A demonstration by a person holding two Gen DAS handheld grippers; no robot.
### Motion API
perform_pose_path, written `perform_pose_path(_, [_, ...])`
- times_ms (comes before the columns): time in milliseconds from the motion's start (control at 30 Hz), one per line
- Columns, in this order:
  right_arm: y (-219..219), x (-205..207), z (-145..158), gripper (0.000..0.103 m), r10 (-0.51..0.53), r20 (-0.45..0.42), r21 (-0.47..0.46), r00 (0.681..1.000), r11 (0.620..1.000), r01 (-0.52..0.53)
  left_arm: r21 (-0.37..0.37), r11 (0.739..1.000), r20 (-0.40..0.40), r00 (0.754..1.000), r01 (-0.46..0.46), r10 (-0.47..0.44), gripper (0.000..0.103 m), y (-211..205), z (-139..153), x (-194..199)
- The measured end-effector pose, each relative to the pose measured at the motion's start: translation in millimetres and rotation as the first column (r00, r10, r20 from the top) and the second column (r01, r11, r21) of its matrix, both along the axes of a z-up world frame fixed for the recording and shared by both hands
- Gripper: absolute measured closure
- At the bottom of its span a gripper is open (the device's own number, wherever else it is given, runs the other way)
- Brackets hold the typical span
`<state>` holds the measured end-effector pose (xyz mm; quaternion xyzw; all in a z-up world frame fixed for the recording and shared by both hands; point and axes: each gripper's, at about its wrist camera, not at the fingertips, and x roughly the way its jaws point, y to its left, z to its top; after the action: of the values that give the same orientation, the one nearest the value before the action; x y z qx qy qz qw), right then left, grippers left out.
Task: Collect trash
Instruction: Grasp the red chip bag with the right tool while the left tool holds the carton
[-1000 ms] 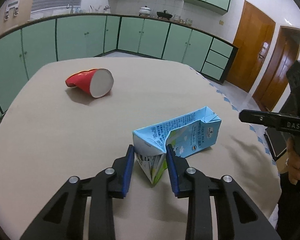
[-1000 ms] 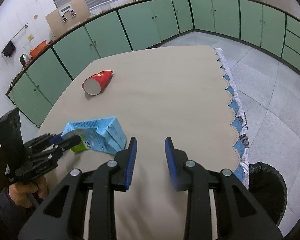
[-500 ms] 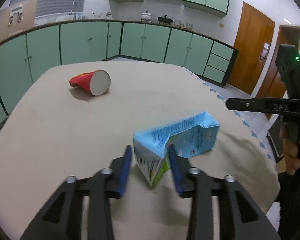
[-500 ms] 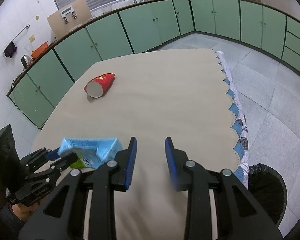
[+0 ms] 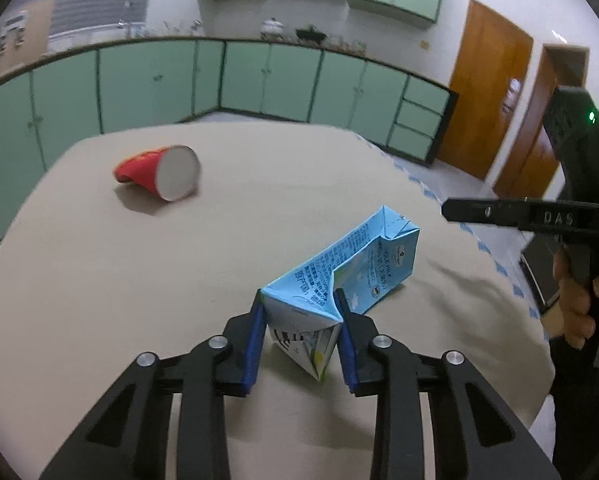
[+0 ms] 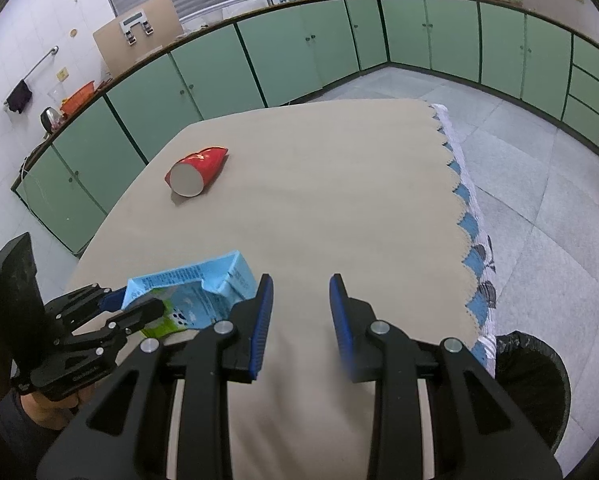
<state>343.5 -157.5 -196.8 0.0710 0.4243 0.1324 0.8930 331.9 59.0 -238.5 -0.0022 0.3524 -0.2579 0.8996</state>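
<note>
A crumpled light-blue milk carton (image 5: 351,264) lies near the front of the beige table (image 5: 99,280). My left gripper (image 5: 299,304) has its jaws closing on the carton's dented near end, with both blue pads pressed against its sides. The right wrist view shows the same carton (image 6: 203,296) held by the left gripper (image 6: 139,304) at lower left. A crushed red paper cup (image 5: 159,172) lies on its side farther back, its white bottom turned toward me, also visible as the red cup (image 6: 197,170). My right gripper (image 6: 301,284) hovers open over bare cloth beside the carton, nothing between its fingers.
A black-lined trash bin (image 6: 535,376) stands on the tiled floor past the table's right front corner. The tablecloth's scalloped blue-and-white edge (image 6: 467,216) hangs along the right side. Green cabinets ring the room. A person's hand (image 5: 575,304) holds the right gripper.
The left jaws widened briefly around the carton and have come back onto it. The carton's far end now tilts up higher. The right gripper has stayed put.
</note>
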Motion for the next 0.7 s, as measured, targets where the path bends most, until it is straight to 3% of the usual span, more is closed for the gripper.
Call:
perform_pose_path(167, [17,8,3,0.073,0.029,0.012,0.0,1.0,1.0,-0.029,-0.072,0.99,0.056,0.99,-0.122,0.127,0.071,28,15,-8])
perform_pose_path(367, [59,29,2,0.073,0.097,0.022,0.001,0.995,0.995,-0.097,-0.1,0.935,0.098,0.932,-0.34,0.349,0.071,85,26,-7])
perform_pose_path(567, [104,50,0,0.073,0.156,0.035,-0.002,0.987,0.988,-0.156,-0.096,0.888,0.103,0.883,-0.449,0.458,0.071,125,29,8])
perform_pose_path(700, [127,66,-1,0.072,0.171,0.039,-0.012,0.985,0.985,-0.17,-0.082,0.874,0.102,0.869,-0.479,0.485,0.071,137,27,23])
